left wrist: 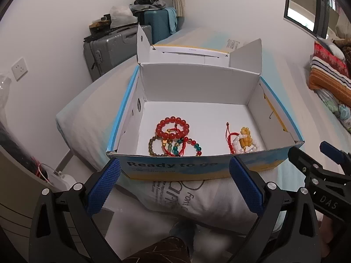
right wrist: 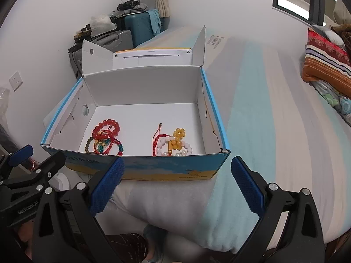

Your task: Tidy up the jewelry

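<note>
Inside open box (left wrist: 198,87) on bed: red bead bracelet (left wrist: 172,127) pile left, yellow-white bead pile (left wrist: 244,141) right, beyond both fingertip pairs. Left gripper (left wrist: 175,188) and right gripper (right wrist: 177,186) spread wide, empty, touching nothing.

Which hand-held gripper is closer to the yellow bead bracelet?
Right, probably. The right hand-held gripper sits open almost straight before the yellow bead bracelet; the left hand-held gripper, also open, faces the red bead bracelet.

White walls (left wrist: 65,11), window (left wrist: 307,11) (daylit), grey suitcase (left wrist: 105,50), bed (right wrist: 274,120)
</note>
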The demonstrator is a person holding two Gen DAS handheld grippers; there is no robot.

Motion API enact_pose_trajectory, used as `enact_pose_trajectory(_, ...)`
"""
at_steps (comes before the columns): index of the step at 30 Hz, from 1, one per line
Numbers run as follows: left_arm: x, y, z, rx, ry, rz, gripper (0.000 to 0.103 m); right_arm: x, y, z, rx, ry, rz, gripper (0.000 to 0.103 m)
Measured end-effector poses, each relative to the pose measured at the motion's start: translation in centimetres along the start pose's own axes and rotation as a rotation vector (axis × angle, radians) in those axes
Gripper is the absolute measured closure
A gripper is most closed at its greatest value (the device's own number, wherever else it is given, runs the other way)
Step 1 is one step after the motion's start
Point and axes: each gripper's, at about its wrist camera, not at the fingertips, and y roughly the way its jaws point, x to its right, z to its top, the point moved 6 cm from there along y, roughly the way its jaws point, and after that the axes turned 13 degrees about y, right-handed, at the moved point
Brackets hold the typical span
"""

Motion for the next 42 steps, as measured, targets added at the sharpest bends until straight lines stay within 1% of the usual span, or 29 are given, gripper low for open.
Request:
enact_pose_trajectory(11,-0.31,-0.08,0.09,0.009,-0.017,0.01,0.006,0.02,-0.31,0.06,0.01,0.002,-0.001,0.009)
enact_pose_trajectory(17,-0.47,-0.19,0.22,0.009,-0.036,-0.01,0.006,0.01,-0.46,-0.04,0.011,-0.001,0.0,0.009)
enact_pose_trajectory(29,0.02,-0.22,0.3,0.008,-0.026,-0.02,0.006,-0.36,-0.54,-0.14,0.009,-0.015,0.004,0.009)
enact_pose_trajectory(42,-0.05,-0.2,0.35,0.01,-0.024,0.013,0.006,-0.41,-0.54,-0.16,0.01,-0.016,0.003,0.009)
